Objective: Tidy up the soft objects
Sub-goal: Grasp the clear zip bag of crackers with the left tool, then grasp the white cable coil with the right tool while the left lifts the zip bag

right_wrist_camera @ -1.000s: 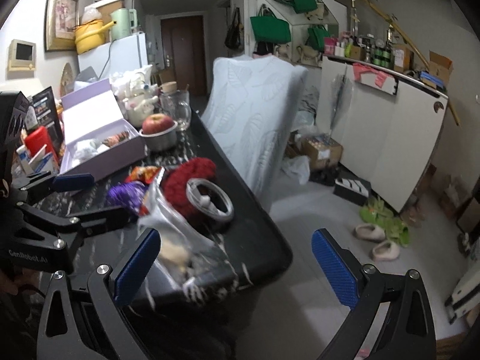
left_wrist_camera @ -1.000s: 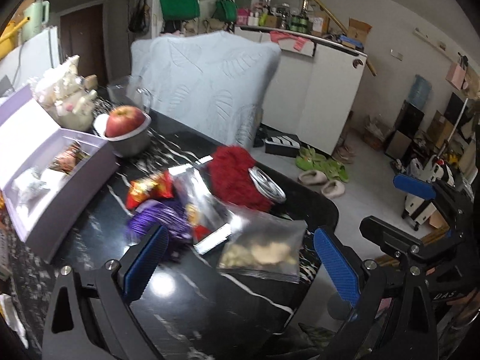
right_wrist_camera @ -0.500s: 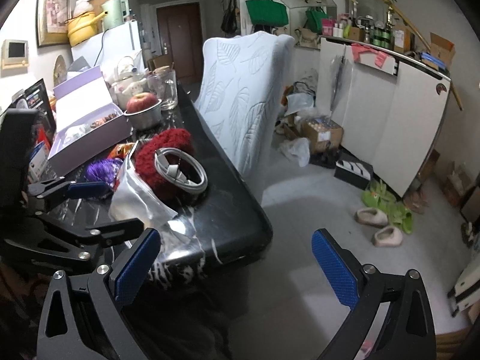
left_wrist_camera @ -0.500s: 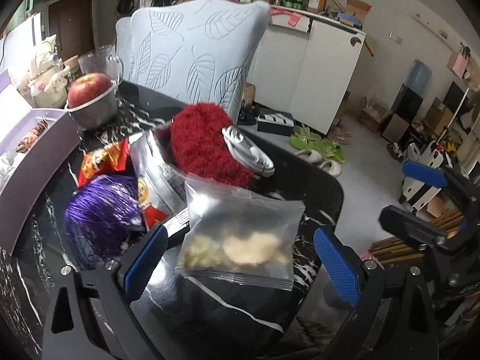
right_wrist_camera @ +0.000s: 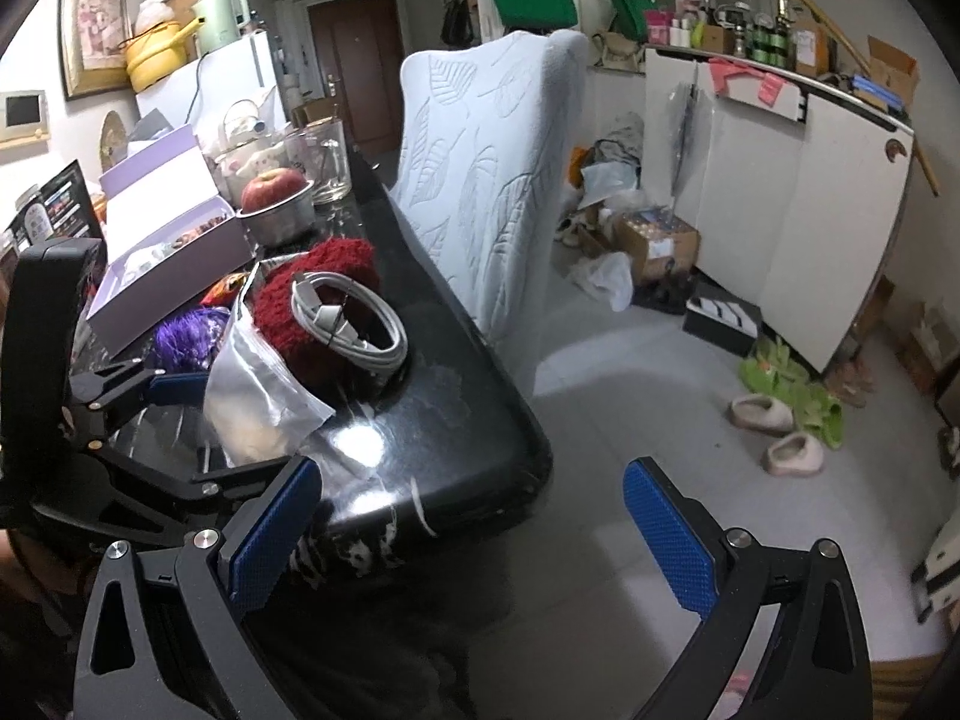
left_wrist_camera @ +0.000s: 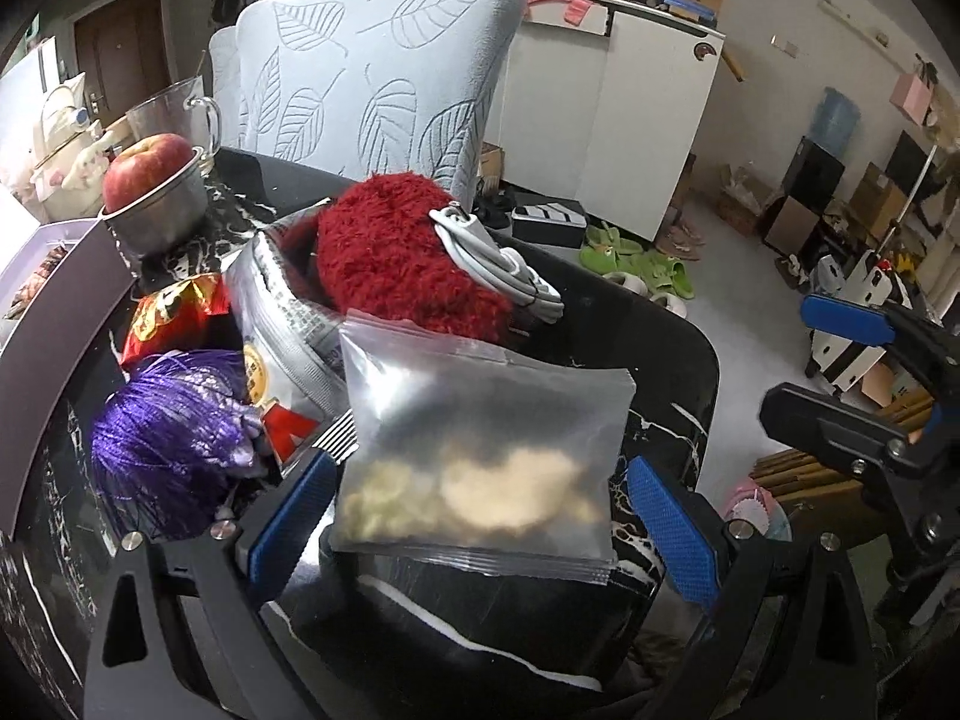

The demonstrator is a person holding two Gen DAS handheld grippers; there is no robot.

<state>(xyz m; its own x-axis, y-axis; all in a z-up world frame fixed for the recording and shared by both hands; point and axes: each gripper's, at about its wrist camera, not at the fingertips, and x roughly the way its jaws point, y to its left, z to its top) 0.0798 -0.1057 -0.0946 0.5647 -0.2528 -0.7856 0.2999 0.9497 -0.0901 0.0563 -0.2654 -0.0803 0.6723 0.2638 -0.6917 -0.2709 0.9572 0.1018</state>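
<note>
- The red fuzzy bundle [left_wrist_camera: 402, 258] is the biggest soft thing on the black marble table [left_wrist_camera: 666, 354], lying toward the far right of the pile. It looks plush and light, likely to squash under a pinch, so a grip across its bulk should hold.
- The clear zip bag [left_wrist_camera: 480, 462] lies nearest, between the fingers of the left gripper [left_wrist_camera: 480, 516], whose jaws stand wide on either side without closing on it. Its film looks slick and limp, and the pale pieces at its bottom may crumble, so I would pinch the empty upper part or the sealed edge rather than the lumps.
- The purple tinsel ball [left_wrist_camera: 168, 438] sits at the near left, just beside the left finger. It seems feather-light and springy; strands could slip out, so take it through the middle.
- The silver snack pouch [left_wrist_camera: 276, 324] leans between the purple ball and the red bundle; crinkly foil, light, best held by an edge.
- The coiled white cable [right_wrist_camera: 348, 318] rests on top of the red bundle; flexible but firmer, and it may slide off if the bundle is lifted.
- The red-orange wrapper [left_wrist_camera: 174, 312] lies on the left, partly hidden behind the pouch.
- The right gripper [right_wrist_camera: 474, 528] hangs at the table's near corner, jaws wide apart and holding nothing.
</note>
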